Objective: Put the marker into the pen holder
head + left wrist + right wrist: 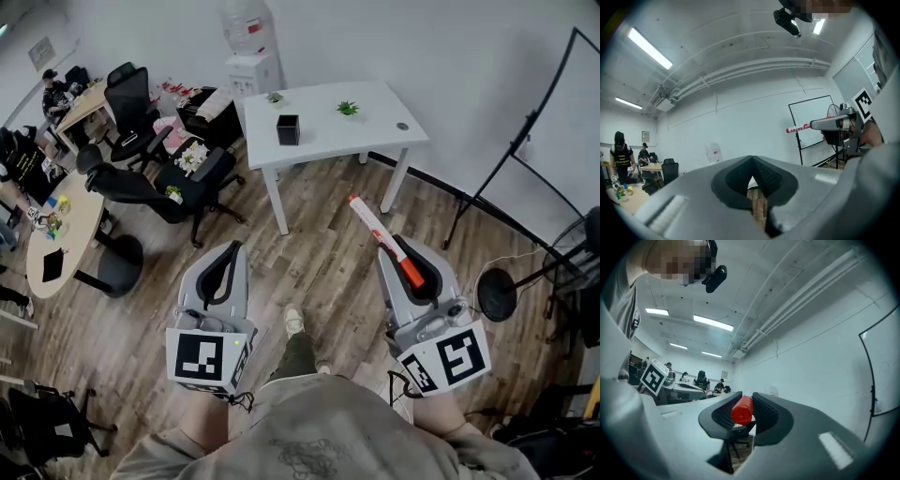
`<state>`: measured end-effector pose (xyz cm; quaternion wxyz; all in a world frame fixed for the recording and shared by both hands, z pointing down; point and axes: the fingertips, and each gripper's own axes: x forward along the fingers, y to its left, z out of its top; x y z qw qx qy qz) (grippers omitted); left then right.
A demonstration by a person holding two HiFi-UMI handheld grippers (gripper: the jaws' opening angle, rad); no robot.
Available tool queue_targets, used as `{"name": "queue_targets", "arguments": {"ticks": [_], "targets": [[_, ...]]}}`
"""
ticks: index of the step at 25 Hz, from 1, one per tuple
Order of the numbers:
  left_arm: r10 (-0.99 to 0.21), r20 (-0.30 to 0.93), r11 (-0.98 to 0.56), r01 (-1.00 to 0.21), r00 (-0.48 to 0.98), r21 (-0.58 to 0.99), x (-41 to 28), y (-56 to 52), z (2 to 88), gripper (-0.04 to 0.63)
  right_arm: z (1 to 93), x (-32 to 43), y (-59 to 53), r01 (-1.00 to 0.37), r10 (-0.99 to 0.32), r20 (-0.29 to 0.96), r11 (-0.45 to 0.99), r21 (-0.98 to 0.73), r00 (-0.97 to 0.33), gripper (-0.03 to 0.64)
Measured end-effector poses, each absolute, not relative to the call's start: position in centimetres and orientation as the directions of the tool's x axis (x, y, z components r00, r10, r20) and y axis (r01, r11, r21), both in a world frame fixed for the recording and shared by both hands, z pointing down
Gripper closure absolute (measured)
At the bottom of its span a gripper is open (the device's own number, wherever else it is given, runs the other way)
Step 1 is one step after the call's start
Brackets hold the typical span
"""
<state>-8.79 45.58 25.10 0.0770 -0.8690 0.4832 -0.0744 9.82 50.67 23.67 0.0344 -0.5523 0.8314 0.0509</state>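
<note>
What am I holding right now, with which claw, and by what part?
The right claw grips the marker by its orange end; the white barrel sticks out ahead. The left claw is shut, empty.

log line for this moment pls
right gripper: shut on marker | left gripper: shut, empty | pen holder: on white table ahead | marker: not yet inserted
</note>
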Motion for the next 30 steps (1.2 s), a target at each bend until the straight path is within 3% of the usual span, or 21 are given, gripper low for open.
{"name": "queue_targets", "arguments": {"ticks": [16,30], "targets": [[-0.838,0.059,-0.542,-0.816,0.542,-0.200,-8.2,33.2,26.0,0.595,25.0,9.8,38.6,-0.926,-0.924,-0.068,0.373,0.063,-0.377,0.518],[-0.857,0.029,-0.508,-0.834,0.515,-0.217,-14.4,15.6,25.0,0.595,23.8,5.1,21.1,-0.915,-0.916,-0.060,0.391,0.097,-0.397,0.518]]}}
